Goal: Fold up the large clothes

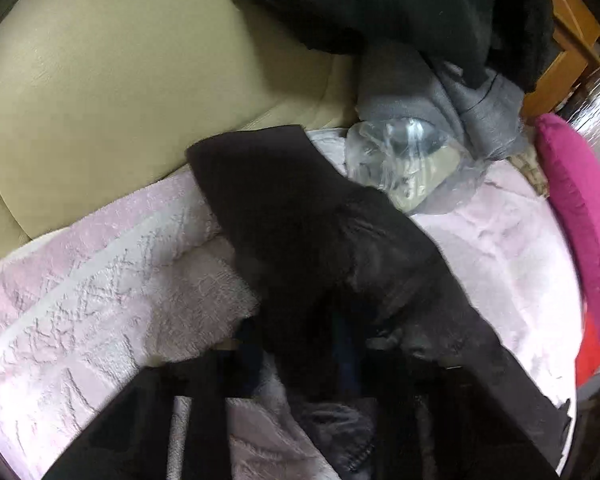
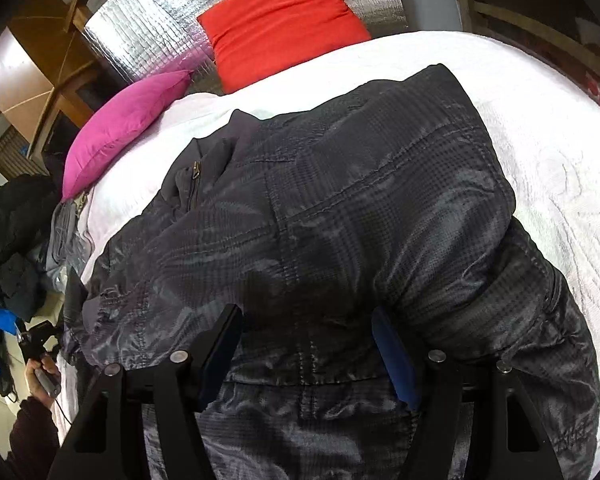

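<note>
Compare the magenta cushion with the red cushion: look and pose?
The magenta cushion is pink-purple; the red cushion is orange-red. The magenta cushion lies partly on the white bedspread, corner pointing right; the red cushion sits behind the bedspread against the silver quilted panel. Both are plain fabric.

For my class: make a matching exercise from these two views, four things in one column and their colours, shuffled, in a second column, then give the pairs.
Things
1. jacket
2. square cushion
3. cushion beside it
4. blanket

Colours
A. magenta
B. pale pink-white
C. dark plaid grey
D. red

Pairs: 1-C, 2-D, 3-A, 4-B

The jacket lies on the blanket; both cushions sit at the blanket's far edge.
</note>
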Demonstrator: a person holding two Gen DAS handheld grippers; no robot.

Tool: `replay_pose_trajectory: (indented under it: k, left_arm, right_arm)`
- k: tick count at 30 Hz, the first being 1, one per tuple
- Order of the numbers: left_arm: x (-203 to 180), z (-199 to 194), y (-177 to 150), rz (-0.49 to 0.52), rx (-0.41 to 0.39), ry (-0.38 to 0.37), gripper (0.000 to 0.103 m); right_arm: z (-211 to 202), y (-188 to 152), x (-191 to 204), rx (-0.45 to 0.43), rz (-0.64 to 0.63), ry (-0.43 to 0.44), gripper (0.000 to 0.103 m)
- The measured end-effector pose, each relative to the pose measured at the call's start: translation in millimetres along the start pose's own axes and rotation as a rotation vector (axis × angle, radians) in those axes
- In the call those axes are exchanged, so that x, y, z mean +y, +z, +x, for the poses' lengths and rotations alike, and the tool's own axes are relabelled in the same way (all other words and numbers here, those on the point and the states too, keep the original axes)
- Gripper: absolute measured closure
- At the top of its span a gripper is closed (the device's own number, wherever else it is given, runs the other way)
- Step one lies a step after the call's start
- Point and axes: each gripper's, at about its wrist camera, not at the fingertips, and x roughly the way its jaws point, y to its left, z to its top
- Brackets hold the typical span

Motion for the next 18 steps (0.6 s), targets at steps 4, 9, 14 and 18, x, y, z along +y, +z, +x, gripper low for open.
replay_pose_trajectory:
  k: [4,9,14,18]
  left_arm:
    - [-14,-29,-1,0.067,-0.078,0.005,0.098]
    - [-60,-102,-18,0.237,-0.177,-0.033,0.098]
    - [-125,-183,-61,0.435,-0.249,-0.138,0.099]
    - [-185,-239,-121,0.608,-0.278,-0.246,0.099]
  right_arm:
    - [-2,0,-1,-0.001,0.018,0.01,0.032]
    - [-10,2,-11,0.001,0.076,0.051,0.032]
    - [-21,5,-21,-0.01,0.142,0.099,0.032]
    - [-34,7,-31,-0.033,0.198,0.147,0.032]
